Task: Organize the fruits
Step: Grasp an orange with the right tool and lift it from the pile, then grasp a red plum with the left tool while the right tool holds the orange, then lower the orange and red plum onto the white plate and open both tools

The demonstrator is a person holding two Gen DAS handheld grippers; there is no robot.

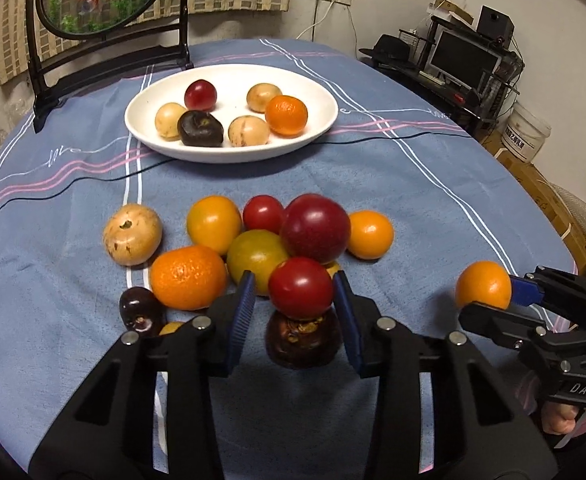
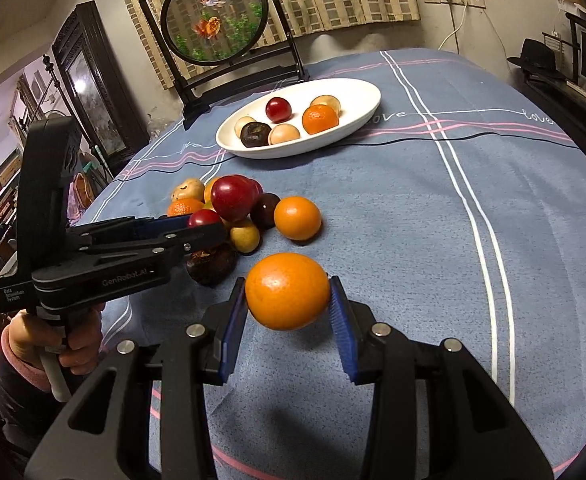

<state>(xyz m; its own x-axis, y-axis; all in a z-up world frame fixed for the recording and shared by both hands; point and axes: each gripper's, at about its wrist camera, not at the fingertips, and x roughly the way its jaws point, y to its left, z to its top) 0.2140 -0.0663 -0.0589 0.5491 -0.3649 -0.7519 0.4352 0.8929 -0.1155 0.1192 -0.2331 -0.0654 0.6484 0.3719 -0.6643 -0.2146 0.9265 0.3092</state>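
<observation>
Red tomato [image 1: 301, 289] sat pinched in the left gripper [image 1: 297, 300], low over the pile [image 1: 253, 240] short of the plate [image 1: 231, 152]. The right gripper [image 2: 289, 304] clamped an orange [image 2: 287, 291], beside the pile. Round, smooth skins could squirt from the pads; a dropped fruit might scatter the pile.

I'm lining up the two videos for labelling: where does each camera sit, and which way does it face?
Left wrist: sits on the left hand-held gripper, looking down its fingers across the fruit pile toward the white plate; its pads grip a red fruit; the right hand-held gripper shows at right.
Right wrist: sits on the right hand-held gripper, which clamps an orange, facing the plate; the left one and the person's hand show at left.
Shared: plate, pile, round goldfish screen.
</observation>
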